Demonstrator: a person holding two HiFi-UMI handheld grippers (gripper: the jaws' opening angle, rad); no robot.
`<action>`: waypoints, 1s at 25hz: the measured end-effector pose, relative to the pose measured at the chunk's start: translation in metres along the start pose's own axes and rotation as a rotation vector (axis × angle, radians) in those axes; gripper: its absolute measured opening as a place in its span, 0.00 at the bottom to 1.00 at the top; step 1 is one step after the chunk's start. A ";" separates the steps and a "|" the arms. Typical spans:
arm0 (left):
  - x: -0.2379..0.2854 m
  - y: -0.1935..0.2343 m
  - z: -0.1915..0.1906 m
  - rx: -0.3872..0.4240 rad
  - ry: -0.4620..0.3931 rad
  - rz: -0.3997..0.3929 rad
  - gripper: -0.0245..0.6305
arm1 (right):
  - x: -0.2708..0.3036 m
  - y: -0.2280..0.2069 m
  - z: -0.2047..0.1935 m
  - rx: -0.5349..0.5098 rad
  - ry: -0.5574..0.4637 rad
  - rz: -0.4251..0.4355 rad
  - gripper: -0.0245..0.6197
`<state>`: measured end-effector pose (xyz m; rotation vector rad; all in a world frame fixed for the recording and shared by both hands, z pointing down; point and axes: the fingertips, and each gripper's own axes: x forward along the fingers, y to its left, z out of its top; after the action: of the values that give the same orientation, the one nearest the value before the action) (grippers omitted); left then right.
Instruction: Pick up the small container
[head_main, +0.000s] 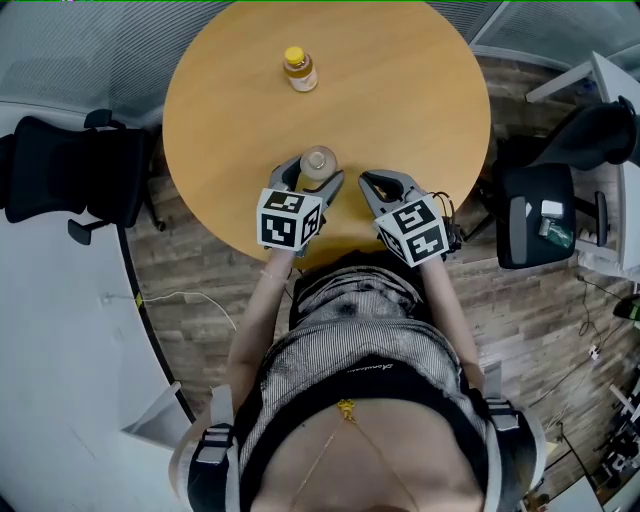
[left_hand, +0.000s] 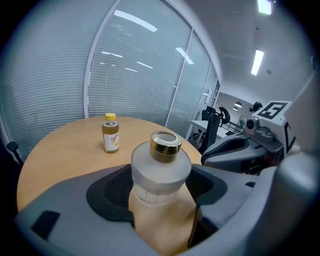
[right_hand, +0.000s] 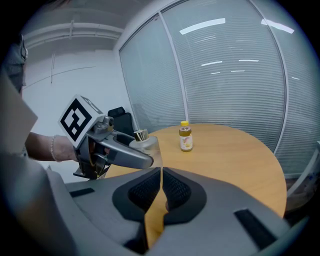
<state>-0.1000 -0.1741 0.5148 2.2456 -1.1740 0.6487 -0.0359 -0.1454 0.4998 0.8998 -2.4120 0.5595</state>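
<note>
Container: the small frosted-glass container with a gold cap (head_main: 318, 163) is seen upright at the 6 o'clock edge of the round wooden table (head_main: 400, 100) in the head view. Whether its base touches the wood cannot be told.
Left gripper: the left gripper (head_main: 315, 172) is closed on the container. In the left gripper view the frosted body (left_hand: 161, 170) fills the gap near the tips, with one pad at its 9 o'clock side and one at its 3 o'clock side, and the cap stands above the jaws.
Right gripper: the right gripper (head_main: 378, 183) is held just beside the left one, at its 3 o'clock. Its jaws are drawn together to a thin slit (right_hand: 161, 185), and nothing is held.
Count: one container, two grippers, and one small amber bottle with a yellow cap (head_main: 299, 69), at 12 o'clock from the container and well apart from it.
Surroundings: two black office chairs are seen, one at 9 o'clock (head_main: 70, 175) and one at 3 o'clock (head_main: 545, 205) of the table.
</note>
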 end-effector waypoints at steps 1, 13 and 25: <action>-0.002 -0.001 0.003 0.003 0.001 -0.004 0.55 | 0.000 0.000 0.000 0.000 0.001 0.000 0.08; -0.025 -0.016 0.040 0.042 -0.006 -0.062 0.55 | 0.005 0.001 -0.004 -0.003 0.022 0.009 0.08; -0.049 -0.029 0.062 0.084 -0.012 -0.079 0.55 | 0.008 0.004 -0.008 -0.010 0.042 0.015 0.08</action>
<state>-0.0897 -0.1703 0.4310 2.3560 -1.0762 0.6649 -0.0409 -0.1424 0.5098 0.8582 -2.3842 0.5661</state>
